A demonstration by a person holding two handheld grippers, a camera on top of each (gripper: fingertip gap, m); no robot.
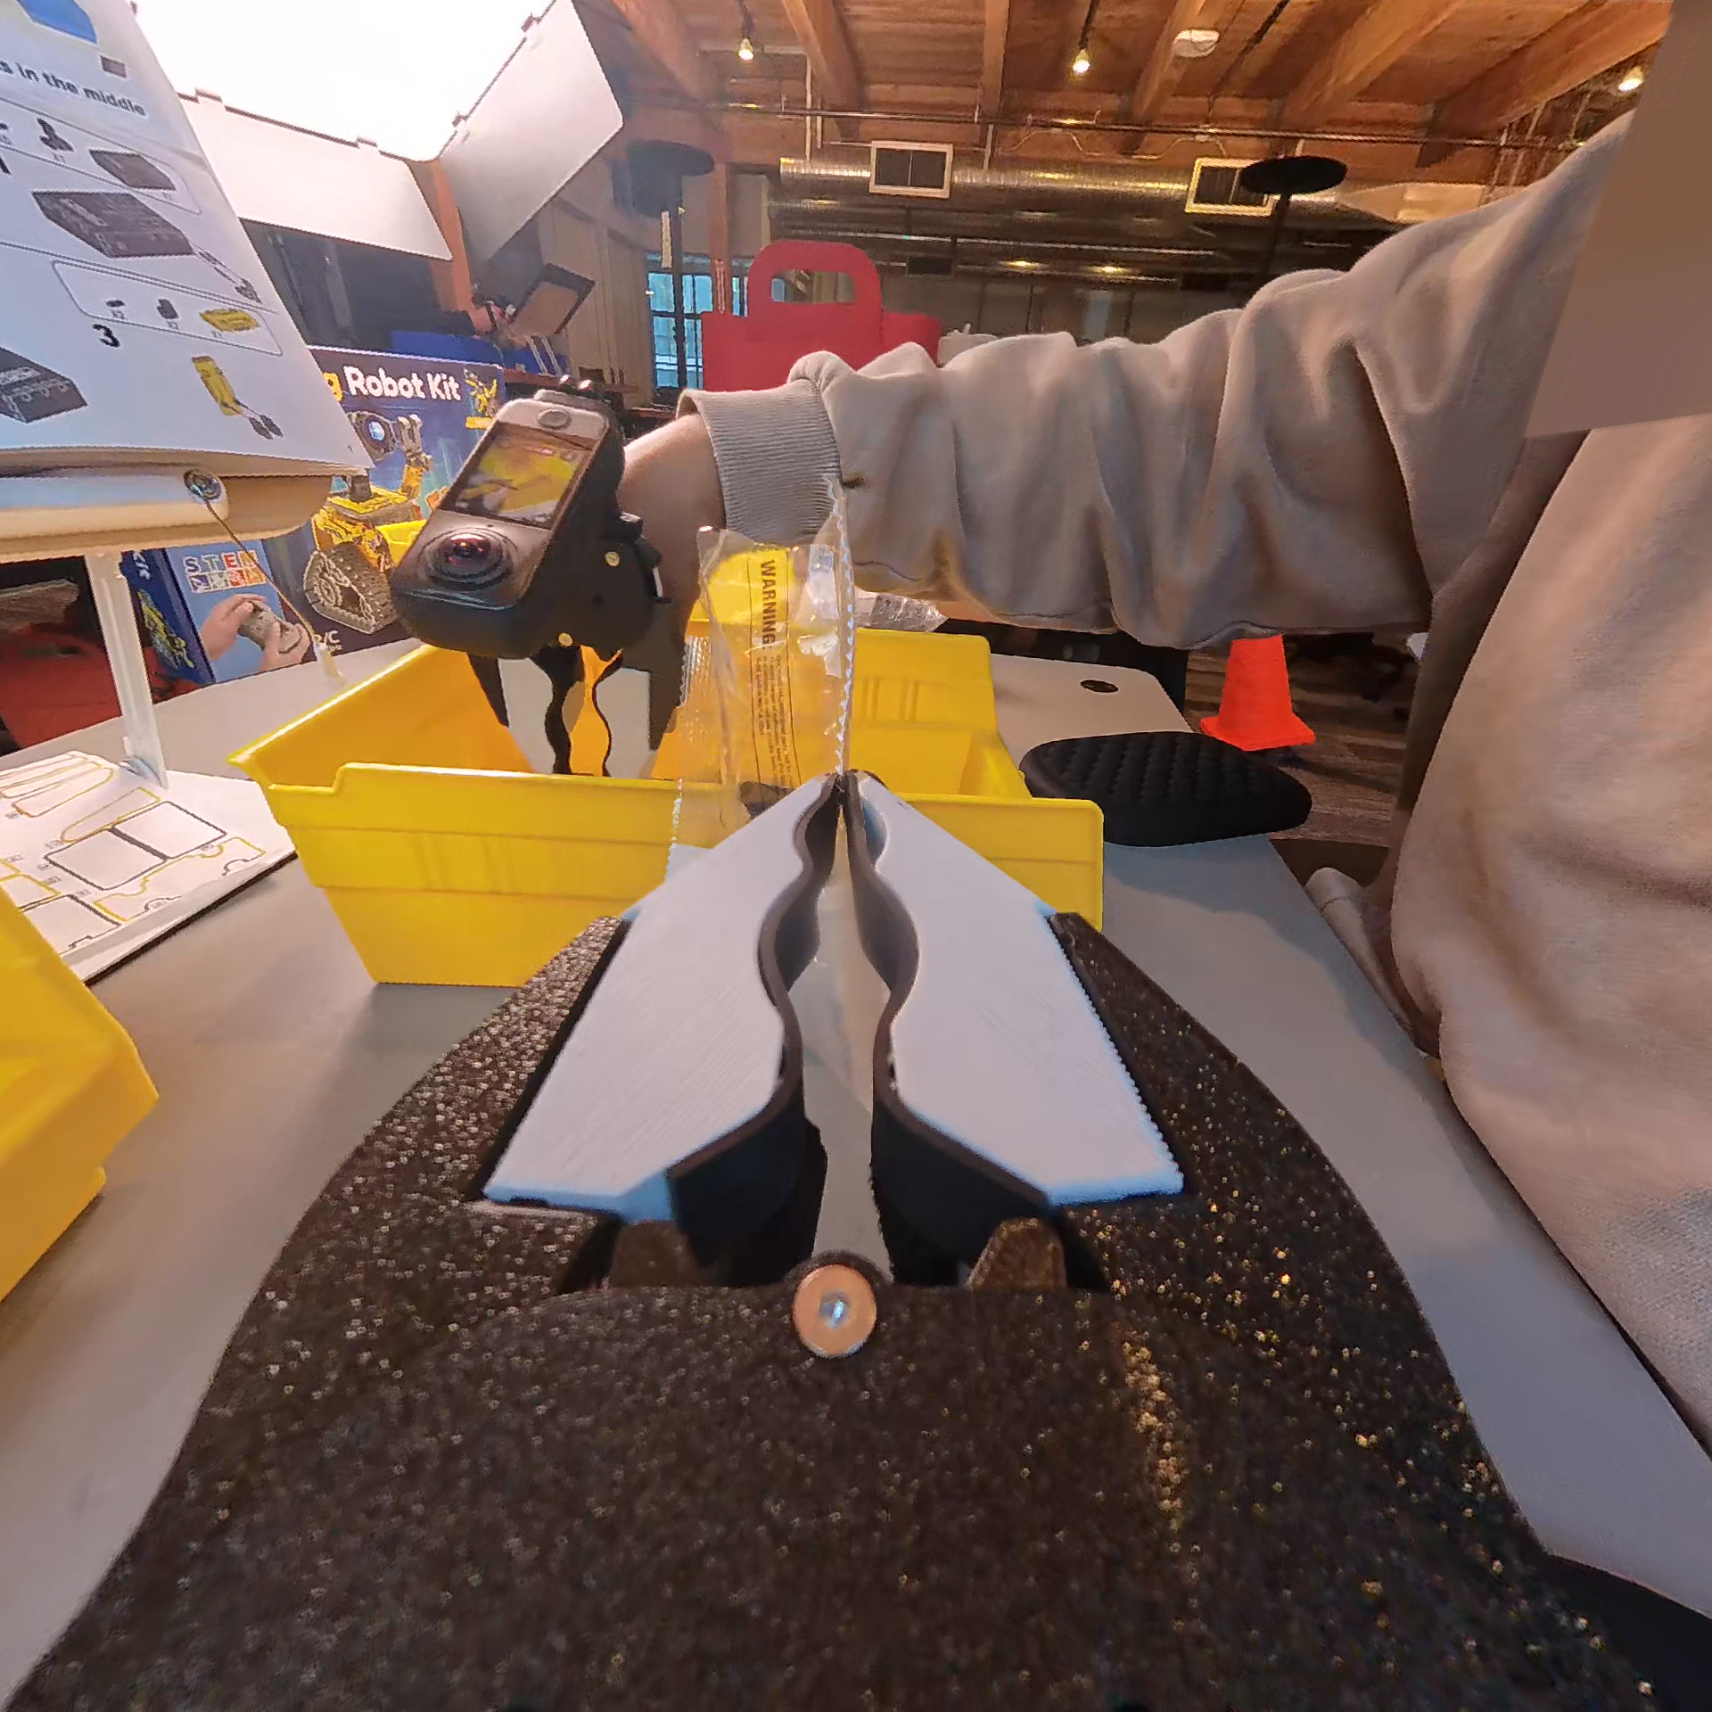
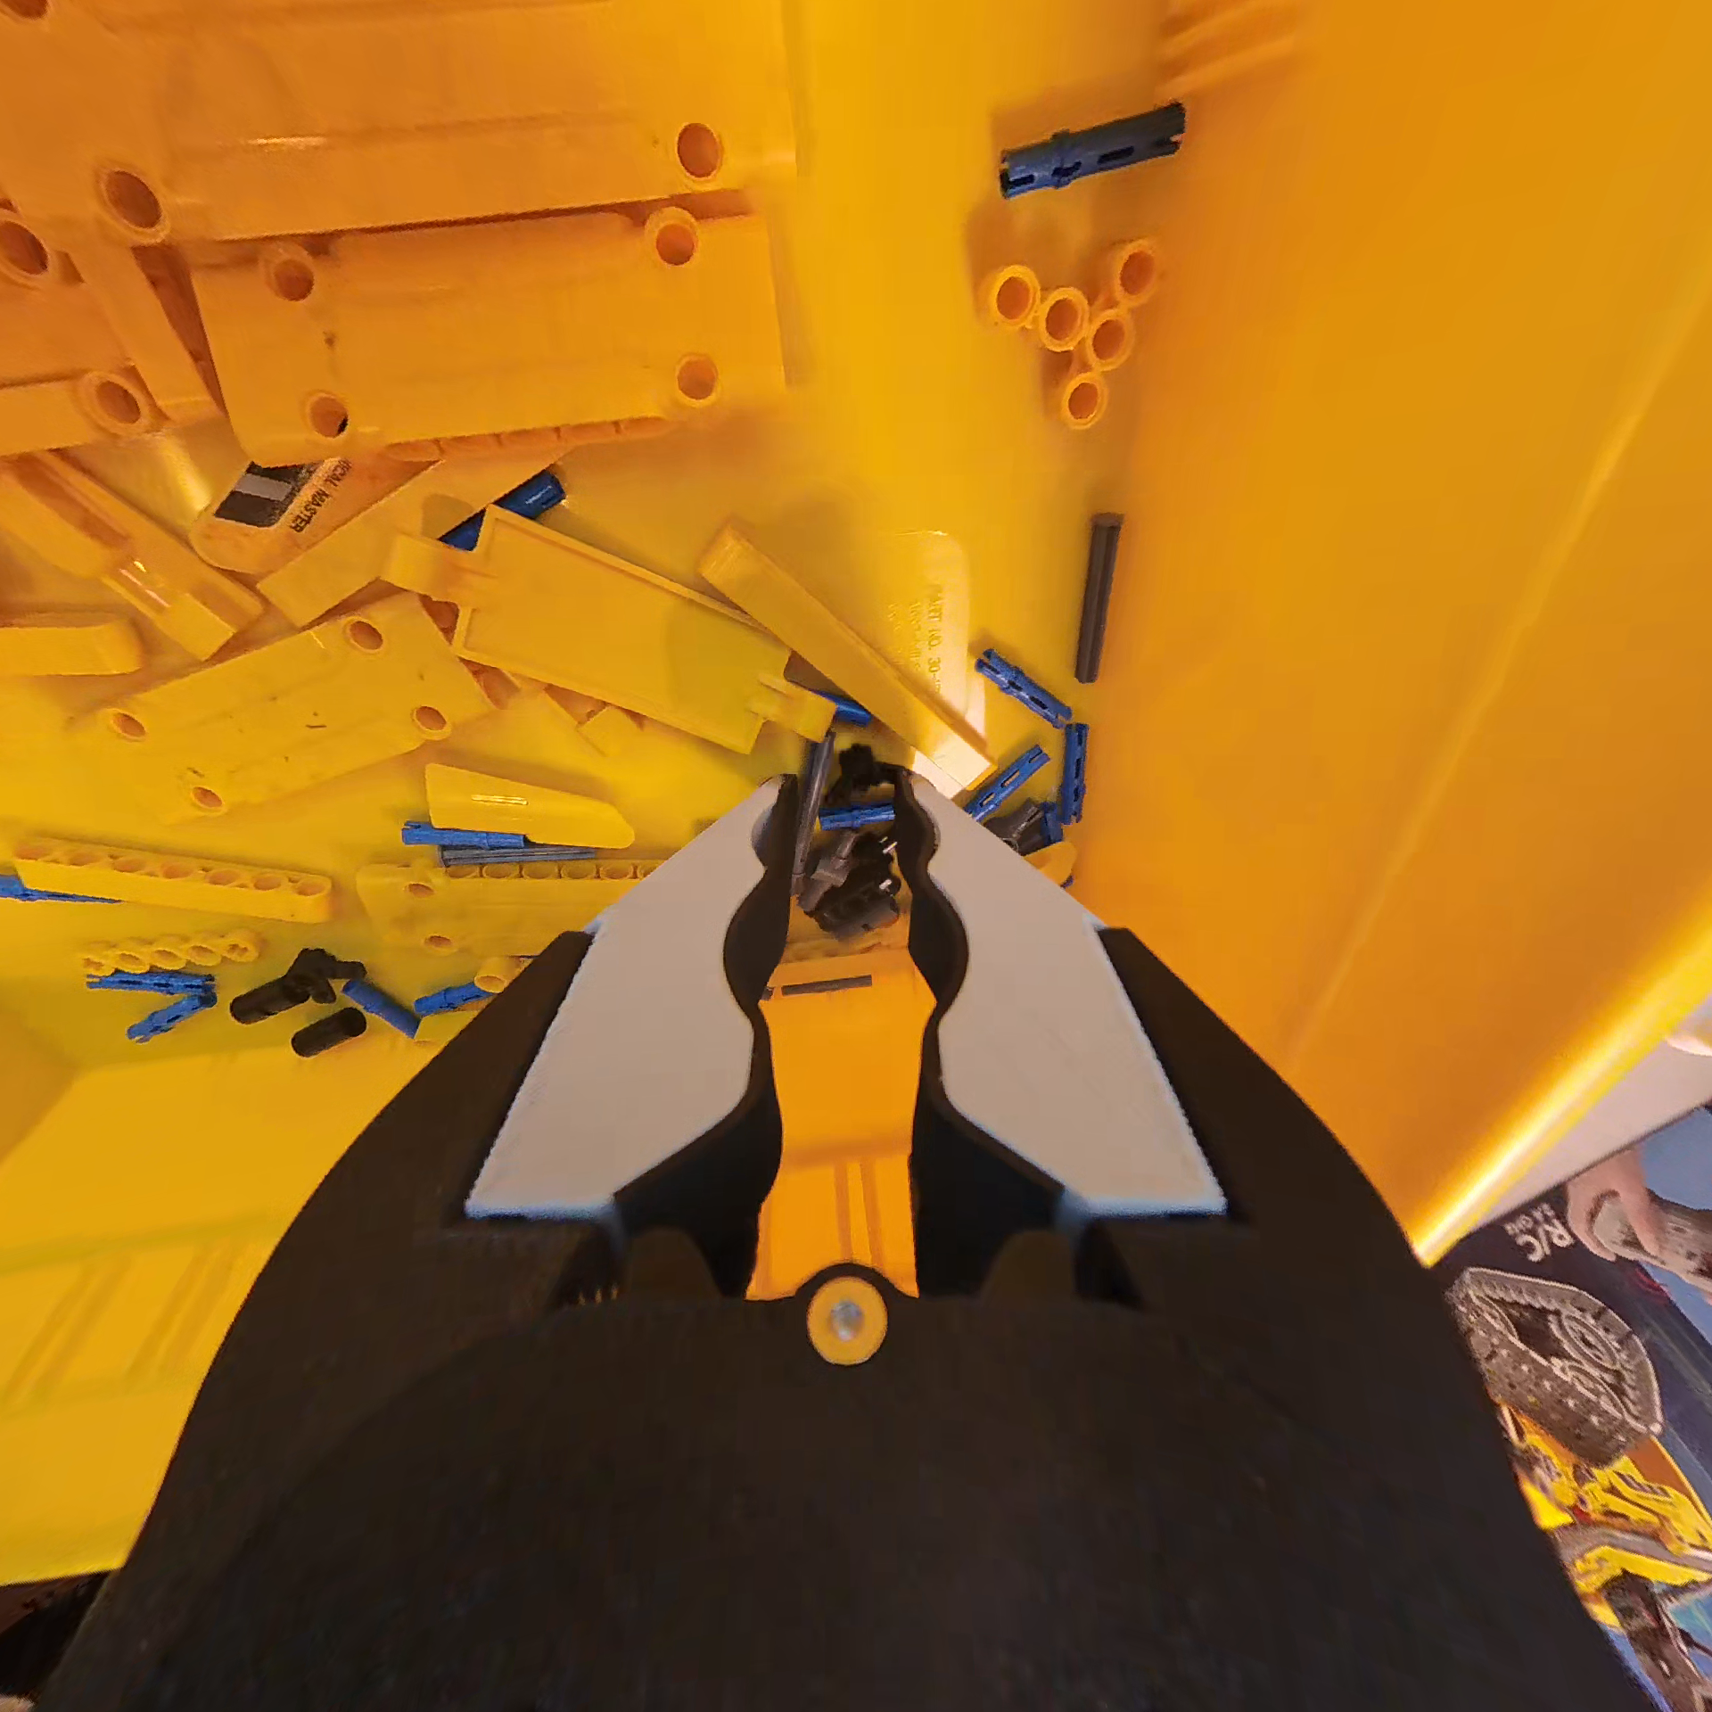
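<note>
My right gripper (image 2: 838, 787) hangs tips-down inside the yellow bin (image 1: 519, 862), narrowly parted around a clump of small black and grey connector pieces (image 2: 848, 871), with the big yellow panels (image 2: 519, 324) beyond and to its left and blue pins (image 2: 1014, 778) just to its right; I judge a clean pick means closing on one piece, not the tangle. My left gripper (image 1: 841, 787) is clamped on the bottom edge of a clear plastic bag (image 1: 787, 648), which stands upright above its tips.
</note>
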